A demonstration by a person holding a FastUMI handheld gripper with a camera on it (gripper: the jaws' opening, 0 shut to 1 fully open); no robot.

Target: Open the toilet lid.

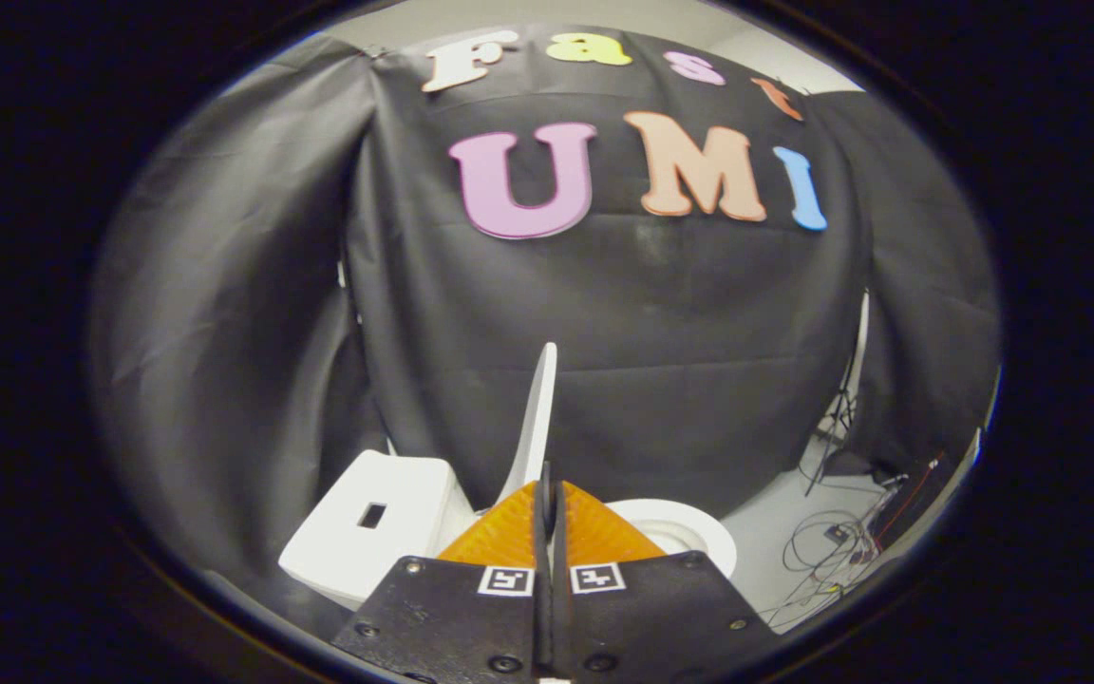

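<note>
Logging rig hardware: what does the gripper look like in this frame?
The gripper has two wedge-shaped fingers tapering to points. Each sits on a flat black plate fixed with round screws, and each plate carries a small square black-and-white marker near the inner edge.

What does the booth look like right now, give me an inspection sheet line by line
Surface: pale floor, bare near the toilet.
Job's things: toilet lid raised nearly upright, edge-on, between the fingers; seat ring exposed; tank beside it.
Clutter: nothing seen.
Grippers: gripper with fingers closed together on the lid's lower edge.
Cables: loose wires tangled on the floor beyond the seat.
Surroundings: black cloth wall; stand legs at its edge.
</note>
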